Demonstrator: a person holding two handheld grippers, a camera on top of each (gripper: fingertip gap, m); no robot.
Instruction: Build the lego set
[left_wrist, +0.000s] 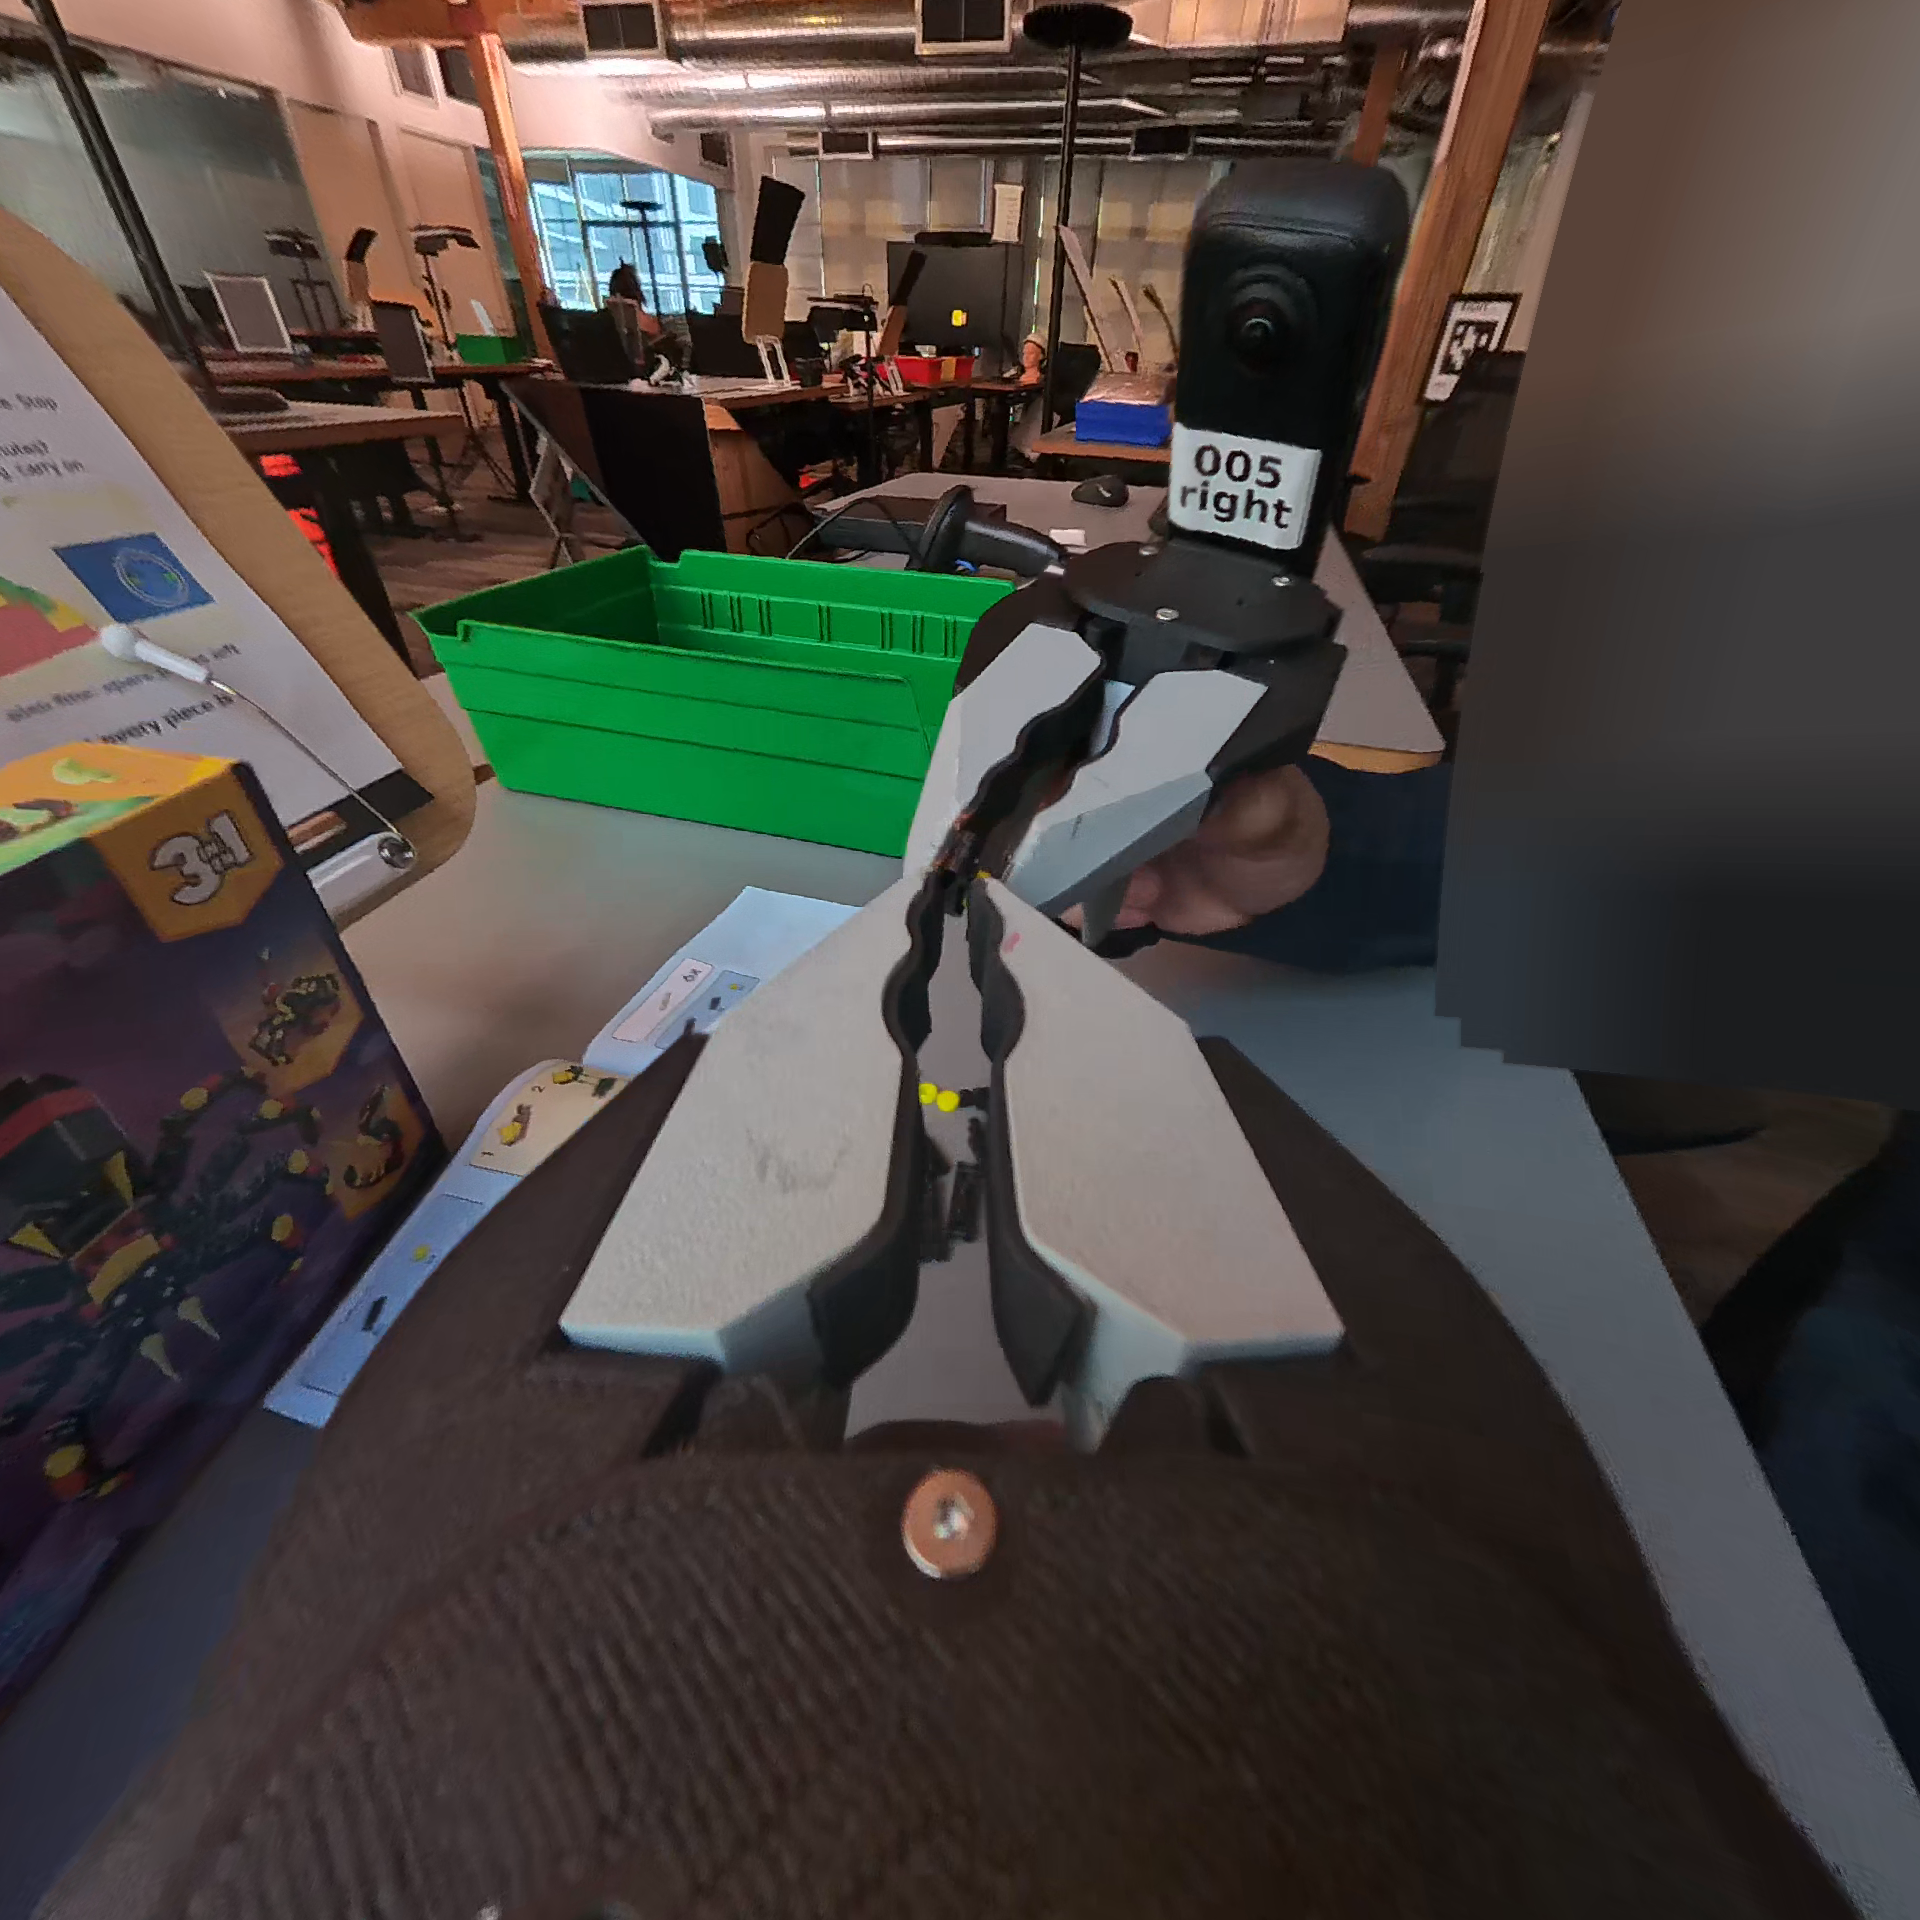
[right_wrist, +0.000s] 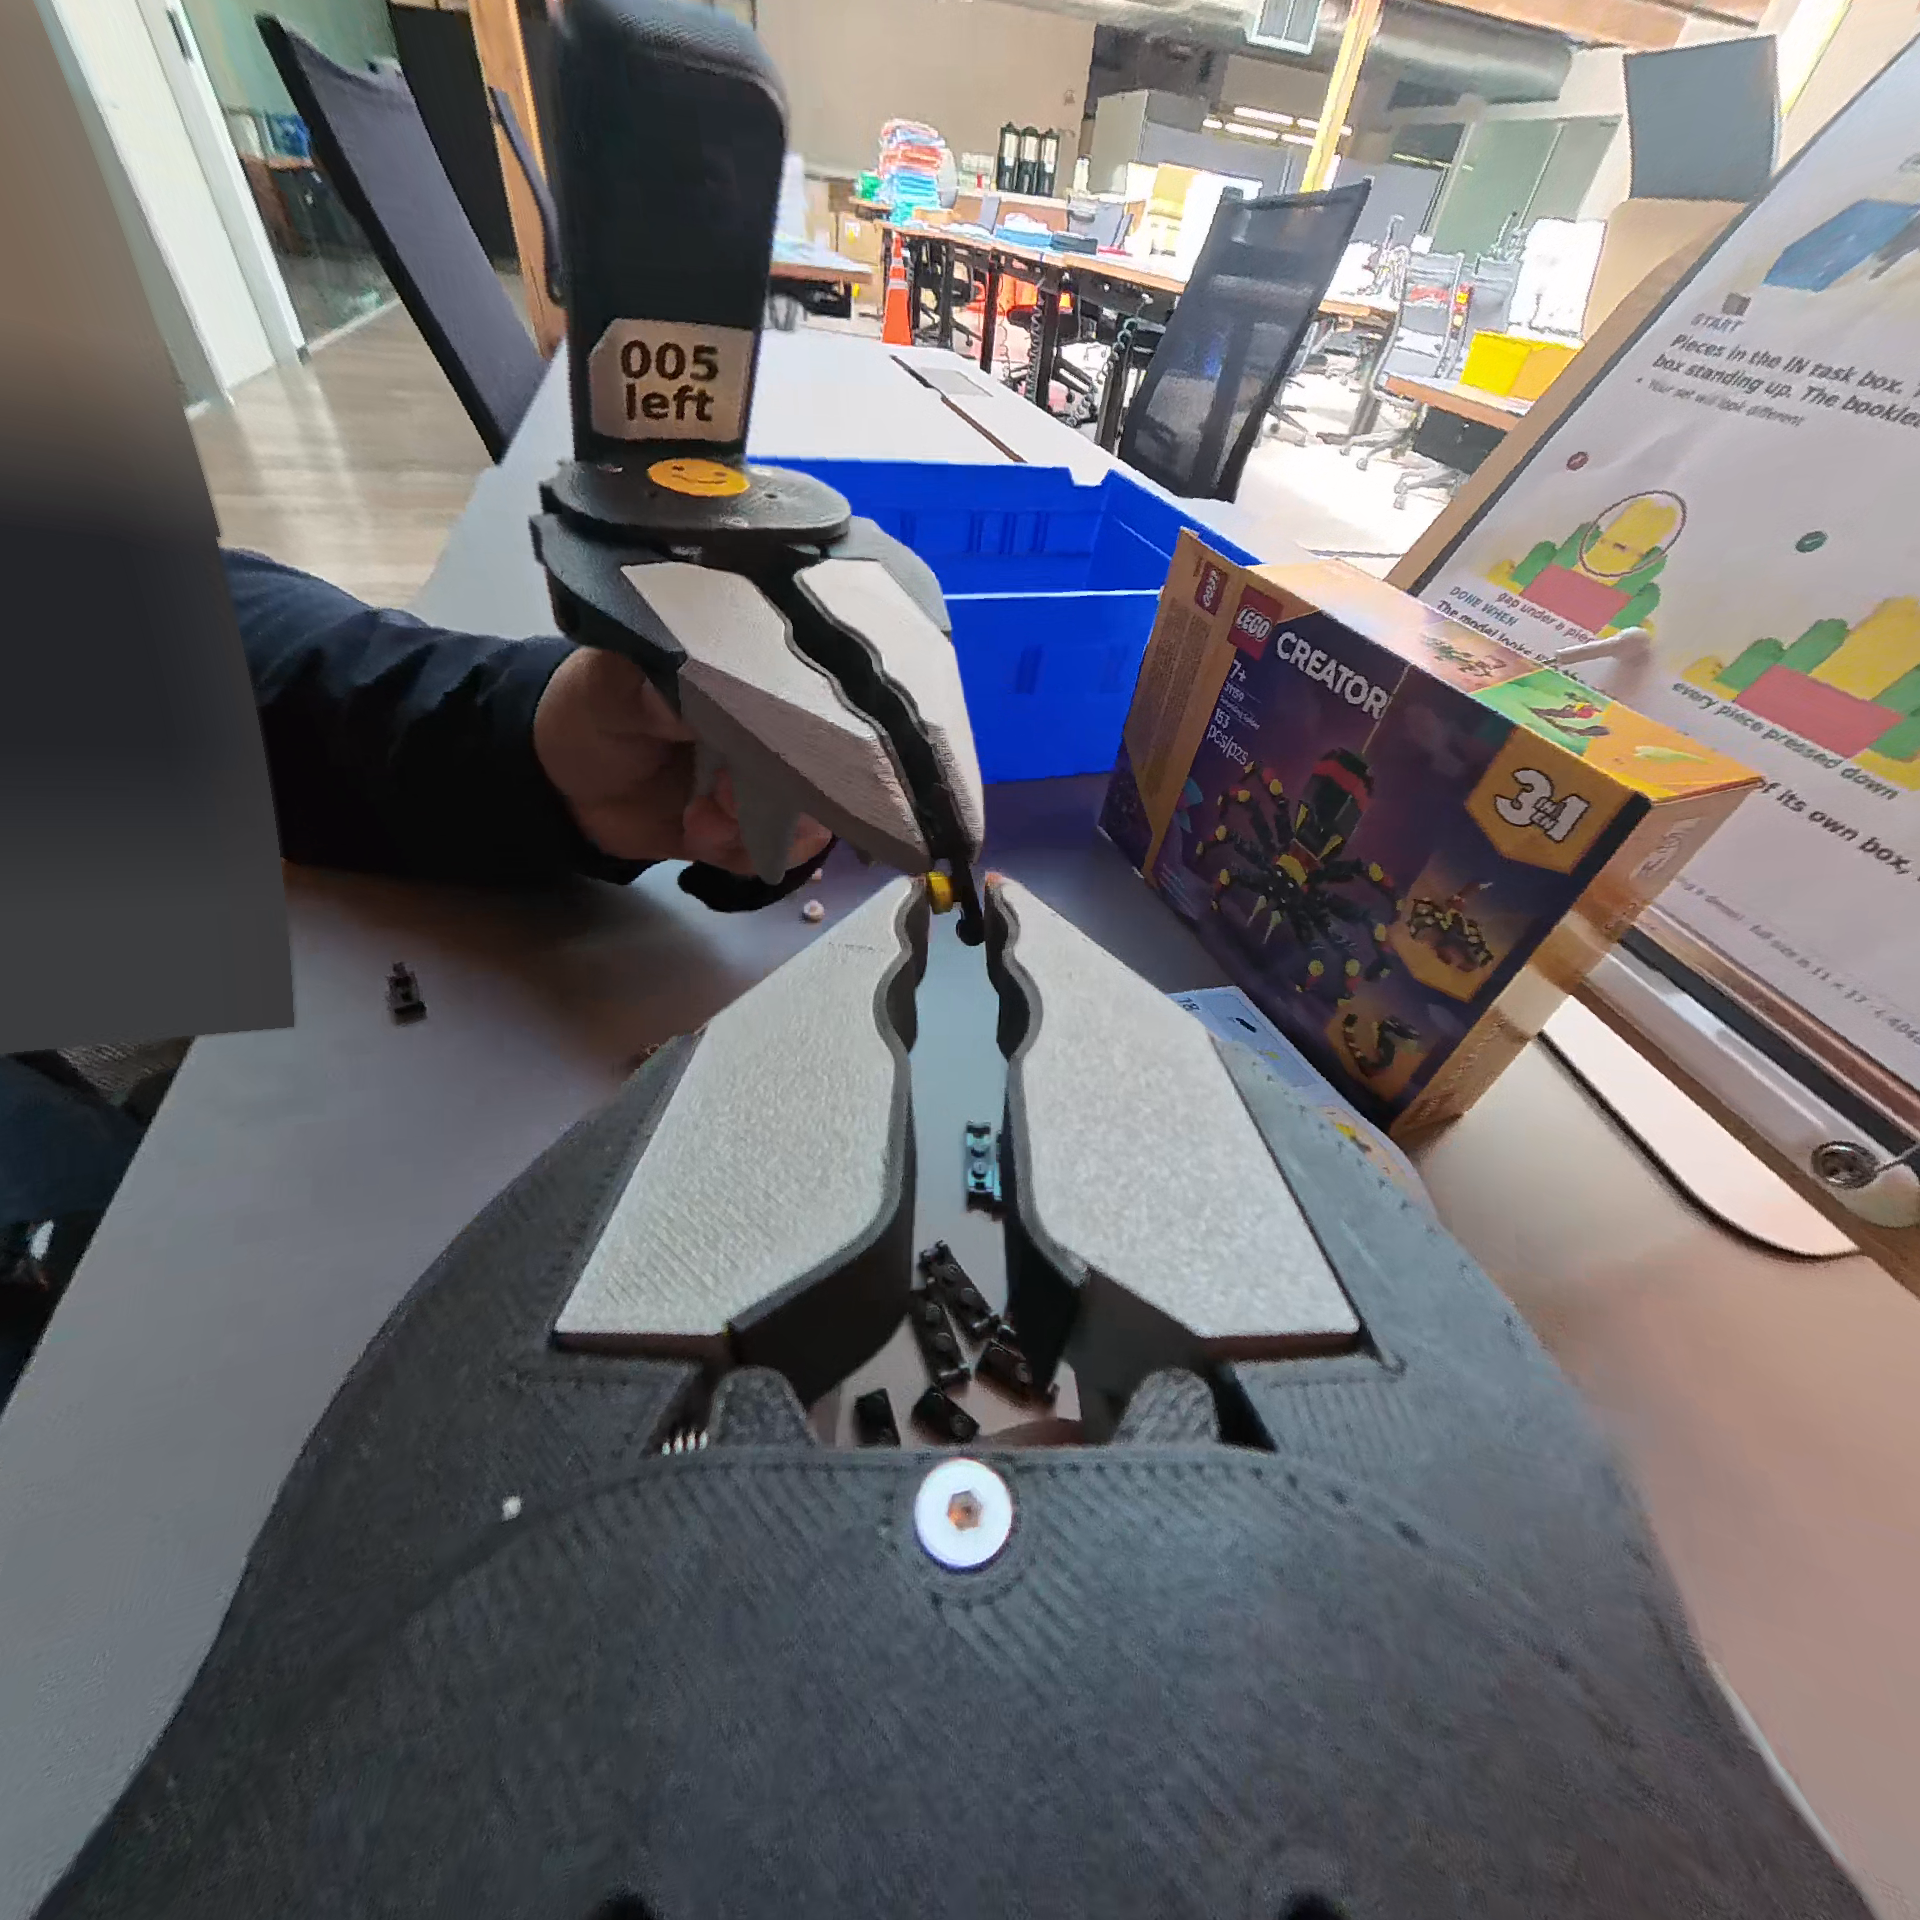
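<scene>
Your grey table (right_wrist: 468, 1039) carries the green bin (left_wrist: 707, 717), the blue bin (right_wrist: 1039, 623) and the set's box (right_wrist: 1382, 831) standing upright; your left gripper (right_wrist: 951, 868) and right gripper (right_wrist: 954, 914) meet tip to tip above it — both narrowed on one small black-and-yellow piece (right_wrist: 951, 899), loose black pieces (right_wrist: 961, 1330) lying below.

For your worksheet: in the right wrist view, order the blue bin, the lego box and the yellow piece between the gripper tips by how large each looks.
1. lego box, nearer the camera, so unsure against the bin
2. blue bin
3. yellow piece
</scene>
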